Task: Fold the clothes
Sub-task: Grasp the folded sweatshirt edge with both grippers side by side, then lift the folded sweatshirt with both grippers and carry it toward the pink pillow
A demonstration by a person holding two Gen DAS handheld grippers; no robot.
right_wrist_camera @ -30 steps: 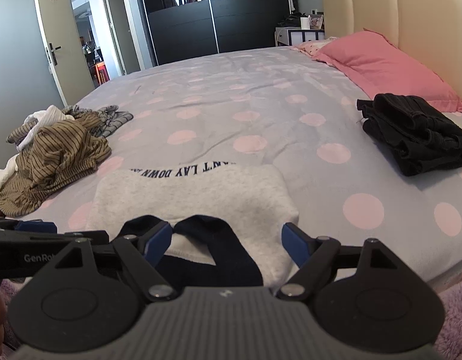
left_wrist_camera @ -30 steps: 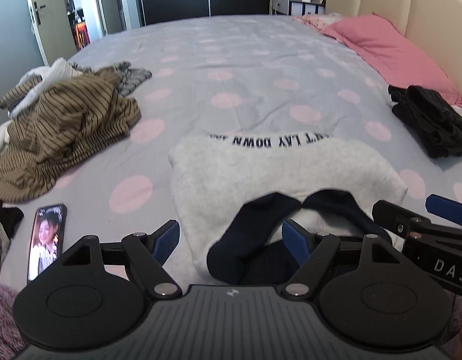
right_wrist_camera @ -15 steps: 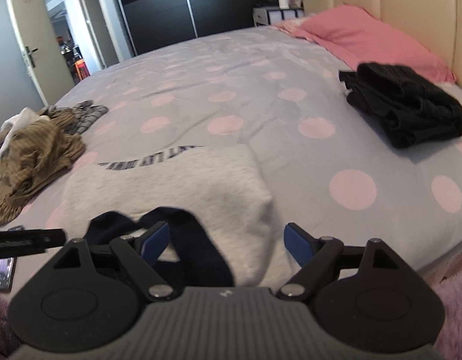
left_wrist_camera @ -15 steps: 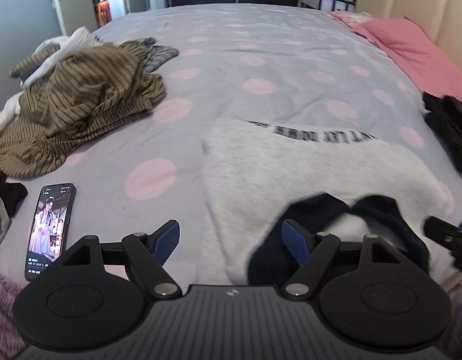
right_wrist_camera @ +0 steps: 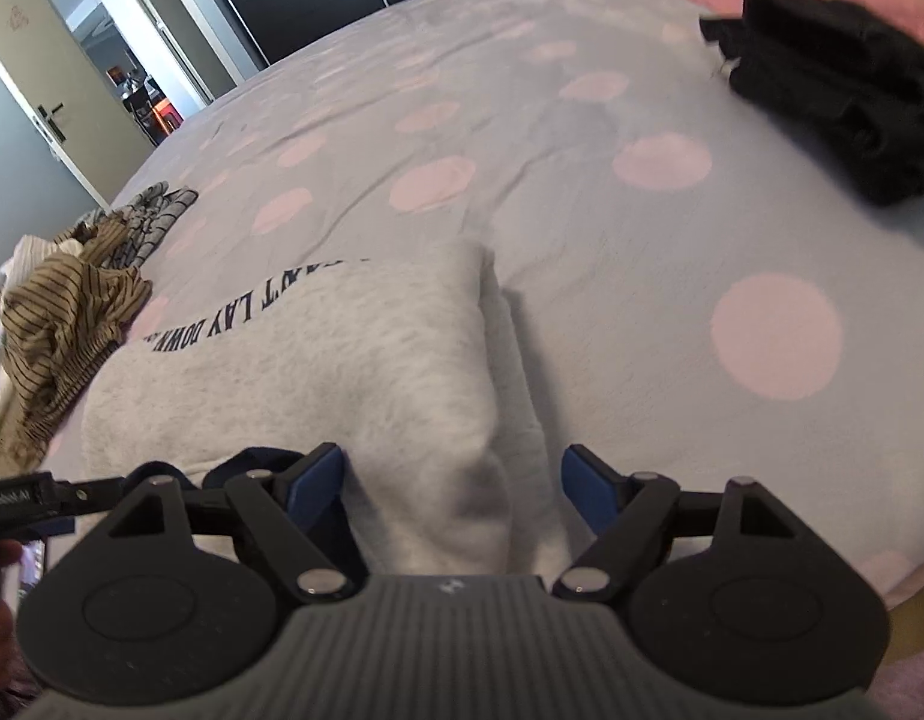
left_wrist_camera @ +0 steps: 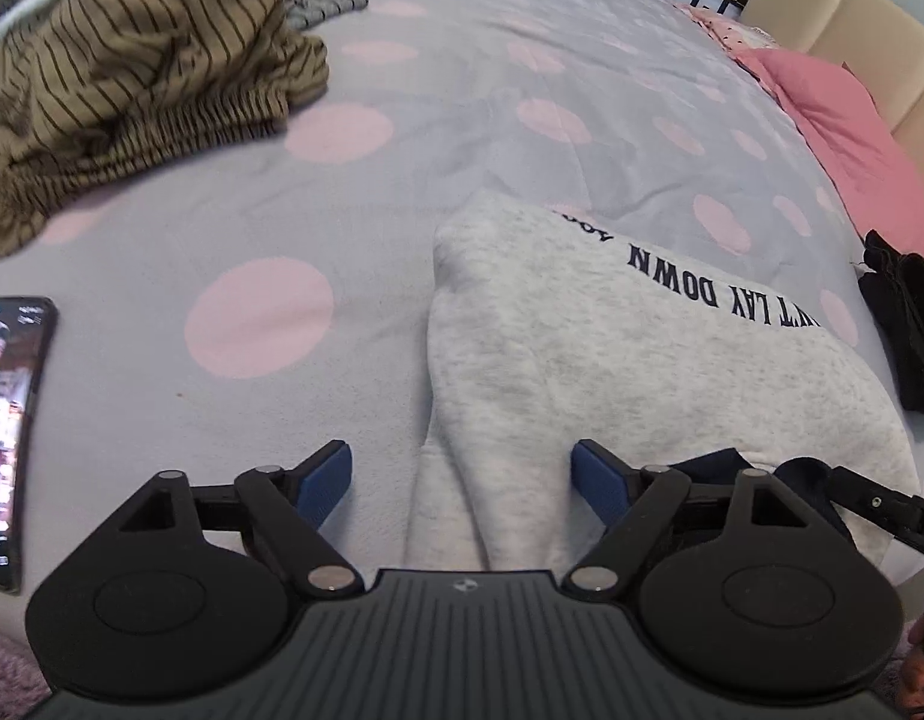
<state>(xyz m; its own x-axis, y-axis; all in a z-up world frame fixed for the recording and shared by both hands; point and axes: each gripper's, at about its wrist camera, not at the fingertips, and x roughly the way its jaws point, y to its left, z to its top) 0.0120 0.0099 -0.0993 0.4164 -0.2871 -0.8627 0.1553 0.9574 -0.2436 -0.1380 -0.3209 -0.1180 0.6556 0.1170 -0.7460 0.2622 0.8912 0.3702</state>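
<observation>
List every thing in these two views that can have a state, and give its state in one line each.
grey sweatshirt: partly folded, flat on bed
left gripper: open, straddling sweatshirt's left corner
right gripper: open, straddling its right corner
striped brown garment: crumpled, unfolded
black garment: folded
phone: screen lit
door: open

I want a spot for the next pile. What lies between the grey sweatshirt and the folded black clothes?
Only bare polka-dot bedspread lies between the grey sweatshirt and the folded black clothes, clearest in the right wrist view.
</observation>
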